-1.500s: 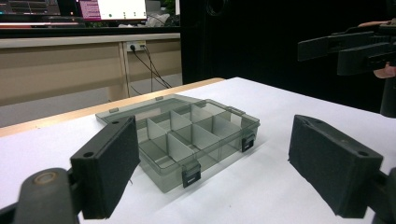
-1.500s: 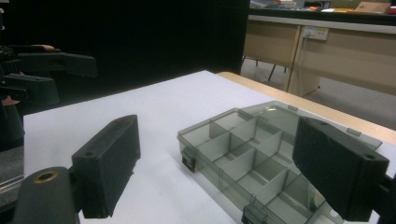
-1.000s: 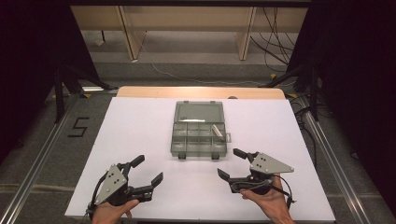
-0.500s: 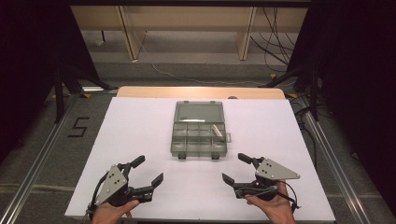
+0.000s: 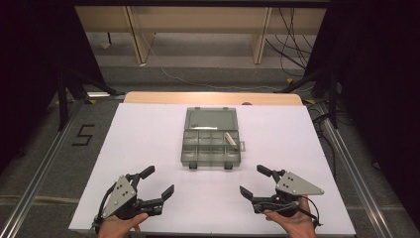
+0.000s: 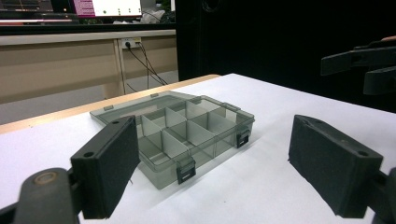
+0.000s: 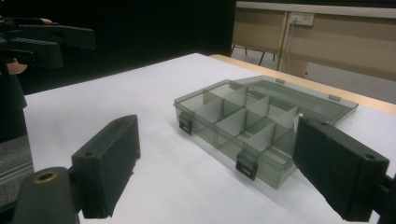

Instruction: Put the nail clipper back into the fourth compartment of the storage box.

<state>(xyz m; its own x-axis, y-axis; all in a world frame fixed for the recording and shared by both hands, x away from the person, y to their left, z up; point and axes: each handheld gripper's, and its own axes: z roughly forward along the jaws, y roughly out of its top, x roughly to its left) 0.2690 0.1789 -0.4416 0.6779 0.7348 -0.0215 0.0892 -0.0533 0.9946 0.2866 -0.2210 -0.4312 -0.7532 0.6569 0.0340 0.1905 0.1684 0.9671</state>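
A smoky clear compartment box (image 5: 210, 139) lies open in the middle of the white table (image 5: 148, 134), its lid folded flat toward the far side. A small pale piece (image 5: 230, 138) rests in a right-hand compartment. Near the front edge, my left gripper (image 5: 157, 181) is open and holds nothing, left of the box. My right gripper (image 5: 254, 181) is open and holds nothing, to the box's right. The box (image 6: 177, 135) shows between the left gripper's jaws (image 6: 215, 163), with two black latches facing me. The right gripper view has the box (image 7: 247, 121) between its jaws (image 7: 219, 172).
The white sheet covers a wooden table whose far edge (image 5: 213, 97) shows as a tan strip. Metal rails (image 5: 34, 173) run along both sides on the floor. A wooden bench (image 5: 198, 20) and cables (image 5: 292, 34) lie beyond the table. A "5" (image 5: 83, 135) is marked on the floor at left.
My right gripper has drifted slightly right and toward the front edge. The left gripper and the box have stayed put.
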